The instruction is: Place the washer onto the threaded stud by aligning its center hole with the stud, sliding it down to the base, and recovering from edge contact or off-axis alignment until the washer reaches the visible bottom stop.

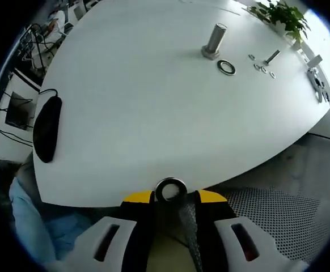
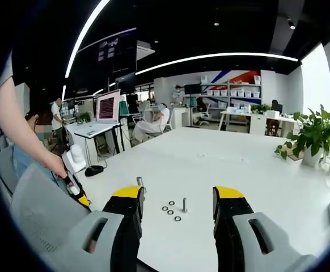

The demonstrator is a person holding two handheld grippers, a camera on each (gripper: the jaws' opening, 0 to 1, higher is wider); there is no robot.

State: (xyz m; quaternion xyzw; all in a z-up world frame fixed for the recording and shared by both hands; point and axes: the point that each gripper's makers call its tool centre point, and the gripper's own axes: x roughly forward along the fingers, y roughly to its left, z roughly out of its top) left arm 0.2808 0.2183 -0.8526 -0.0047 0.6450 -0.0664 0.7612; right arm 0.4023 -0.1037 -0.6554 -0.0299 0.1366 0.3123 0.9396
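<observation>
The threaded stud [image 1: 215, 41] stands upright on its base at the far side of the white table [image 1: 142, 102]. A large washer [image 1: 226, 67] lies flat just beside it. My left gripper [image 1: 170, 196] hovers over the near table edge, shut on another metal washer [image 1: 170, 189] held between its yellow tips. In the right gripper view, my right gripper [image 2: 178, 195] stands open above the table with nothing between its jaws. Beyond it I see the stud [image 2: 139, 182], and a person's hand holds the left gripper [image 2: 77, 192] at the left.
Small washers [image 1: 262, 68] and a small bolt [image 1: 271, 56] lie right of the stud; the same washers [image 2: 170, 211] and bolt [image 2: 184, 204] sit between my right jaws. A black mouse [image 1: 47, 128] rests at the left edge. Potted plants [image 2: 317, 135] and a mesh chair [image 1: 267, 215] border the table.
</observation>
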